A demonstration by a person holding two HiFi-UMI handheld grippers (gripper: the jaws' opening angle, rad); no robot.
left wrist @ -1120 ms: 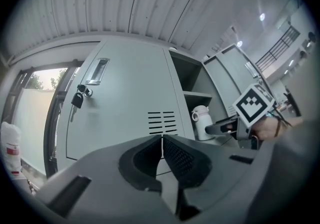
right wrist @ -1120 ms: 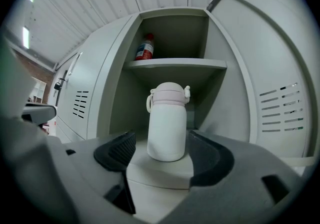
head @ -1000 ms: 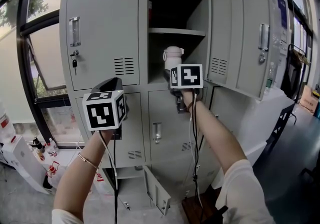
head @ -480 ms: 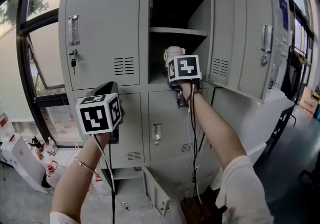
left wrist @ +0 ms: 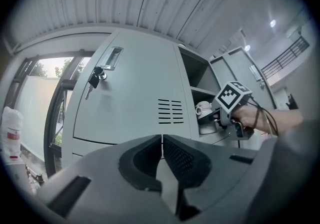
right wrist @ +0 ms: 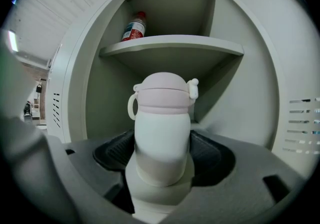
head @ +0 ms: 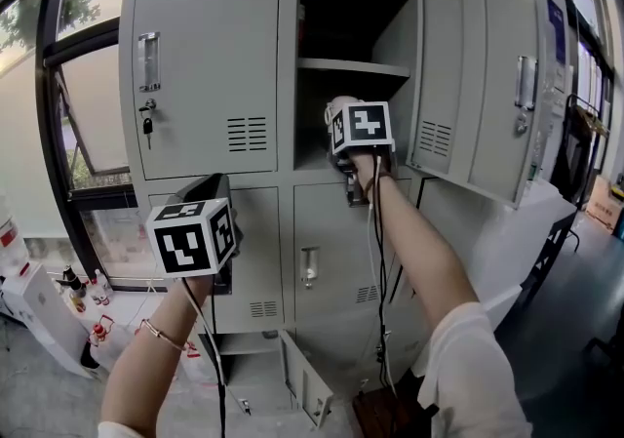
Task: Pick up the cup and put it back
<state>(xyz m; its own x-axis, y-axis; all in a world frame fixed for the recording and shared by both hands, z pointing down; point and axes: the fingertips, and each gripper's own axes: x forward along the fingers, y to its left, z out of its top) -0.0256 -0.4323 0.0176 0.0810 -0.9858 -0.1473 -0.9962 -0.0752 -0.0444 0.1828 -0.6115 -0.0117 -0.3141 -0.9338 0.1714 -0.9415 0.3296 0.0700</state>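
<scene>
Locker compartment (right wrist: pixel 102 103), cup (right wrist: pixel 162 128) between open jaws

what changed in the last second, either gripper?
Right gripper rose and pushed further into the open locker. Its jaws widened and now flank the cup, with no grip evident. Left gripper sank slightly, jaws together. Unchanged: the cup stands in the same spot and the locker door is open.

left claw (left wrist: pixel 161 140) held low, jaws together; right claw (right wrist: pixel 162 155) raised, arm (head: pixel 419 260) outstretched, jaws spread wide
</scene>
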